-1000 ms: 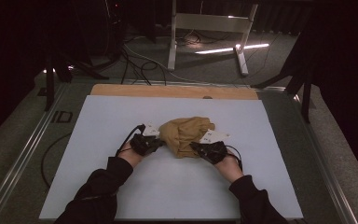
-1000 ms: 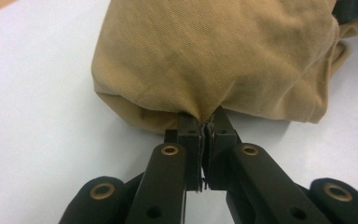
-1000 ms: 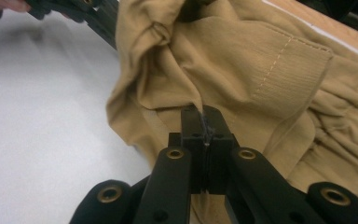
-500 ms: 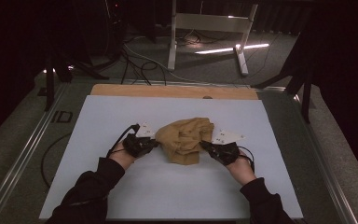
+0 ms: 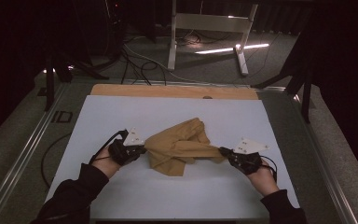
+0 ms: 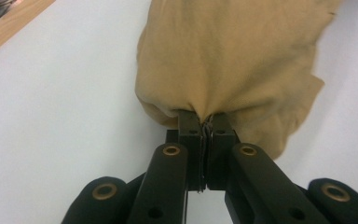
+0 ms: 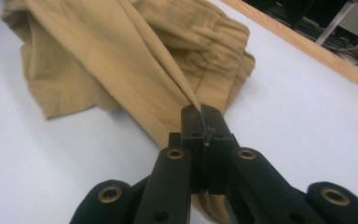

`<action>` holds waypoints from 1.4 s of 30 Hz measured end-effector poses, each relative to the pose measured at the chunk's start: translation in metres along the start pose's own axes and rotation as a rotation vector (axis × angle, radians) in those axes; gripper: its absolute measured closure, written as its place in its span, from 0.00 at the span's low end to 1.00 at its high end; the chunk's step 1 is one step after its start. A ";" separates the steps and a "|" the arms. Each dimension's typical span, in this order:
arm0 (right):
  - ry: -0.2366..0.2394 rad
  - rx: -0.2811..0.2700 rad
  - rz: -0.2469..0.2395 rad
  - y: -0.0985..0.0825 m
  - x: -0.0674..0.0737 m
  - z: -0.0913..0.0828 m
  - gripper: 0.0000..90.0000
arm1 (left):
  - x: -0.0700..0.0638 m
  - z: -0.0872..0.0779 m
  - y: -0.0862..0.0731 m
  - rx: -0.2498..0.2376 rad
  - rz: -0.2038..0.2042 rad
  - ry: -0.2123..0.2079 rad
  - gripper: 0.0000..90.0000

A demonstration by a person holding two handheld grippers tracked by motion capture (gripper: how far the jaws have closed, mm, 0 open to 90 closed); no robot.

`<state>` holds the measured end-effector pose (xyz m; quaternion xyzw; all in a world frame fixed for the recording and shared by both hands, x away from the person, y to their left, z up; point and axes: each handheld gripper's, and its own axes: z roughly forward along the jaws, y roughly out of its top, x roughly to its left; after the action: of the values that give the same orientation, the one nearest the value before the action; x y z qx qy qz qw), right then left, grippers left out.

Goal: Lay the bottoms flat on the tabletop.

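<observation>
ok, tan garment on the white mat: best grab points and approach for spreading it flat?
Judging by its pose, the outer edges. The tan garment lies bunched on the white mat, so pinching thin fabric at opposite ends lets it be pulled apart. The left gripper comes in level from the left, shut on a gathered edge; the right gripper comes from the right, shut on a taut fold. The elastic waistband looks too bulky.

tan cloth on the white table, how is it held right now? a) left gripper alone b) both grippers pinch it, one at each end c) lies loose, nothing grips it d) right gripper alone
b: the left gripper and the right gripper are each shut on a bunch of the tan cloth.
</observation>
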<state>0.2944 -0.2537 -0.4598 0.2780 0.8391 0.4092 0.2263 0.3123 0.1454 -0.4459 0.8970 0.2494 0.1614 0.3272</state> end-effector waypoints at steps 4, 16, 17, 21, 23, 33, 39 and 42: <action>0.016 -0.015 -0.010 -0.007 0.007 -0.018 1.00 | -0.010 -0.008 -0.007 0.015 0.011 -0.020 0.98; 0.130 0.078 -0.042 -0.039 0.042 -0.033 1.00 | -0.055 -0.017 -0.036 0.049 0.012 -0.140 0.97; 0.130 0.078 -0.042 -0.039 0.042 -0.033 1.00 | -0.055 -0.017 -0.036 0.049 0.012 -0.140 0.97; 0.184 0.100 -0.040 -0.043 0.050 -0.036 1.00 | -0.065 -0.016 -0.042 0.067 0.012 -0.171 0.97; 0.184 0.106 -0.040 -0.045 0.052 -0.038 1.00 | -0.069 -0.017 -0.044 0.069 0.014 -0.189 0.97; 0.210 0.085 -0.007 -0.048 0.055 -0.041 0.99 | -0.063 -0.015 -0.054 0.052 -0.006 -0.136 0.97; 0.182 0.064 0.006 -0.047 0.052 -0.039 0.75 | -0.041 -0.012 -0.063 0.063 -0.090 -0.062 0.96; 0.162 0.057 0.038 -0.045 0.048 -0.039 0.65 | -0.028 -0.016 -0.066 0.049 -0.141 -0.005 0.88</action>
<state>0.2221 -0.2675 -0.4819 0.2661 0.8606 0.4105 0.1417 0.2592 0.1815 -0.4819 0.8853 0.3152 0.1294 0.3166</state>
